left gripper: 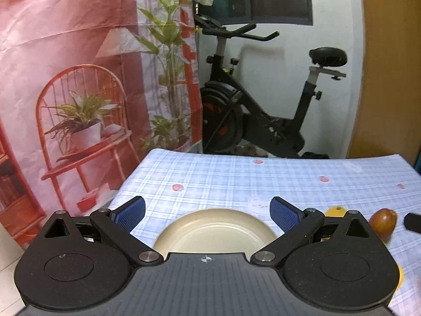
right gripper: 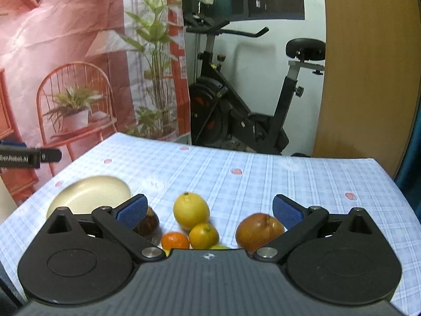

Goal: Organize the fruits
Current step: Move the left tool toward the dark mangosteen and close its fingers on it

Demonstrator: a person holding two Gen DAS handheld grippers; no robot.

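Note:
A cream plate (left gripper: 214,230) lies on the blue checked tablecloth (left gripper: 236,179), empty, right under my open left gripper (left gripper: 208,213). In the right wrist view the plate (right gripper: 89,193) sits at the left. My right gripper (right gripper: 208,210) is open above a cluster of fruit: a yellow lemon (right gripper: 190,210), a small yellow citrus (right gripper: 204,235), an orange mandarin (right gripper: 175,241), a reddish-brown apple (right gripper: 259,231) by the right finger and a dark brown fruit (right gripper: 147,225) behind the left finger. The left wrist view shows a brown fruit (left gripper: 382,222) and a yellow one (left gripper: 334,210) at the right.
An exercise bike (left gripper: 263,100) stands behind the table, next to a printed backdrop (left gripper: 79,79) with a chair and plants. A wooden panel (right gripper: 368,65) is at the right. The left gripper's finger (right gripper: 31,158) shows at the left edge of the right wrist view.

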